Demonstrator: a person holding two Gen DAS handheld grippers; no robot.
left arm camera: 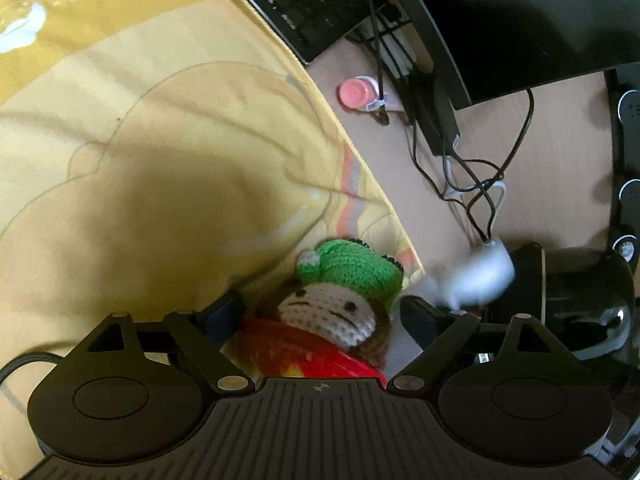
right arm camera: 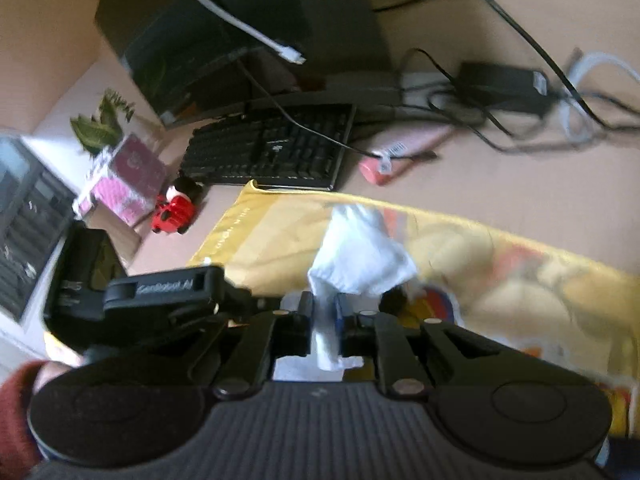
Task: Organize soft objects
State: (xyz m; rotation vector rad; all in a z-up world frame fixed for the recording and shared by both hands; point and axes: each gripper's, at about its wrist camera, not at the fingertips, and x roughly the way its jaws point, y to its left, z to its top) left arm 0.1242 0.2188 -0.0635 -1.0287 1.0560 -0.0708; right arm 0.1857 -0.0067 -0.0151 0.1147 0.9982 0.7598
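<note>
A crochet doll (left arm camera: pixel 332 308) with a green hat, a pale face and a red body lies at the edge of the yellow printed cloth (left arm camera: pixel 160 140). In the left wrist view my left gripper (left arm camera: pixel 320 314) stands wide open around it, one finger on each side, with gaps to the doll. My right gripper (right arm camera: pixel 324 316) is shut on a crumpled white cloth (right arm camera: pixel 360 256), which bunches up beyond the fingertips above the yellow cloth (right arm camera: pixel 520 280). A blurred white shape (left arm camera: pixel 472 276) shows to the right of the doll.
A black keyboard (right arm camera: pixel 272 148), a monitor (right arm camera: pixel 240 20), a power brick (right arm camera: pixel 500 80) and tangled cables (left arm camera: pixel 472 184) crowd the desk behind the cloth. A pink tube (left arm camera: pixel 356 92), a red toy car (right arm camera: pixel 174 210), a pink box (right arm camera: pixel 124 184) and a plant (right arm camera: pixel 100 120) stand nearby. A red sleeve (right arm camera: pixel 16 400) is at the lower left.
</note>
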